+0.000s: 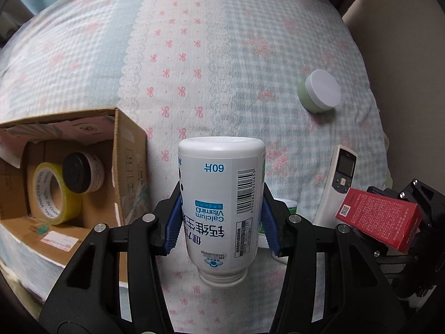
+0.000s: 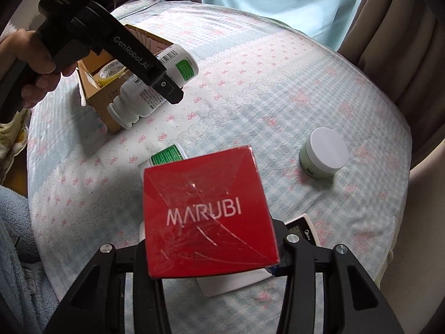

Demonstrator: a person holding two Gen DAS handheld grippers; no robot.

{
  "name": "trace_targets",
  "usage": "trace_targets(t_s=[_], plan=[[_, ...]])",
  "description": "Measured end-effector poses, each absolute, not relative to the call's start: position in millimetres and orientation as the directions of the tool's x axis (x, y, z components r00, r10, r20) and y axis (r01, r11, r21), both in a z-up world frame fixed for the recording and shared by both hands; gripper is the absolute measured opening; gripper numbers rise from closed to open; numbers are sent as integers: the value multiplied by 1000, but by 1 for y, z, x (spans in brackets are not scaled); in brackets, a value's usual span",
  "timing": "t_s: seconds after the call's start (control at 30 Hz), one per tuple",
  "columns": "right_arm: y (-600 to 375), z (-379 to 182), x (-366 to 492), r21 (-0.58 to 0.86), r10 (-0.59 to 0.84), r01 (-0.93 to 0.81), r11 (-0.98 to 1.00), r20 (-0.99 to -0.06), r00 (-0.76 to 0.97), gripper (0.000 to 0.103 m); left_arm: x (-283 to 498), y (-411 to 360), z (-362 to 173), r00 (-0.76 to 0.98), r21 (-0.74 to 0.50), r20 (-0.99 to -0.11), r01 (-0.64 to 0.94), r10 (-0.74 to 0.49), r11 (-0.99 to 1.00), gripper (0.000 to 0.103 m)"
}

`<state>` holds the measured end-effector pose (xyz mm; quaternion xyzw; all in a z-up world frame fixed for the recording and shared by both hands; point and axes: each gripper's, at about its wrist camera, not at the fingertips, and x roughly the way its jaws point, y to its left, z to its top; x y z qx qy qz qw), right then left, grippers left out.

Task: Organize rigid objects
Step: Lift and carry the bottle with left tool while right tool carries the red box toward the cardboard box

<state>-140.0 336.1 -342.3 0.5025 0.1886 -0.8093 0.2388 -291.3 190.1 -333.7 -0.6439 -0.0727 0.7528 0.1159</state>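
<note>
My left gripper [image 1: 221, 217] is shut on a white vitamin bottle [image 1: 221, 194], held above the bedspread just right of an open cardboard box [image 1: 129, 150]. The bottle also shows in the right wrist view [image 2: 155, 83], next to the box [image 2: 97, 94]. Inside the box lie a yellow tape roll [image 1: 51, 192] and a black-lidded jar [image 1: 80, 176]. My right gripper [image 2: 211, 239] is shut on a red MARUBI box [image 2: 205, 211], which also shows in the left wrist view [image 1: 381, 220]. Its fingertips are hidden behind the red box.
A green jar with a white lid [image 1: 319, 90] [image 2: 324, 157] stands on the bedspread at the right. A white remote [image 1: 338, 178] [image 2: 303, 229] and a green-labelled white container [image 2: 168, 156] lie below the grippers. Curtains [image 2: 389, 27] hang beyond the bed.
</note>
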Motion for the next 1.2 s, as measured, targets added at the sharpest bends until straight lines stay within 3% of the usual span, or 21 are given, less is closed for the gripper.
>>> trace_targets(t_s=[0.3,0.6,0.93,1.2], plan=[[306,-264,-129,-108,-173,545,-831,-882,-439,42,-257,123,-267,-256,-290,-919,-82,301,-954,46],[215,-207,-146,-126,-156,518,-846,-870,-467,41,-231,4,-222,-318,-292,-898,-84,303,-953,46],[100,-197,-168,14,-178,338,-941,-871,-459,41,-223,-125,-233,-299,-260,-914,-84,274,-962,46],[37,-207,-195,46,-117,165,-985,-884,-452,41,-249,-179,-258,-266,-256,-920,-153,289,-954,46]])
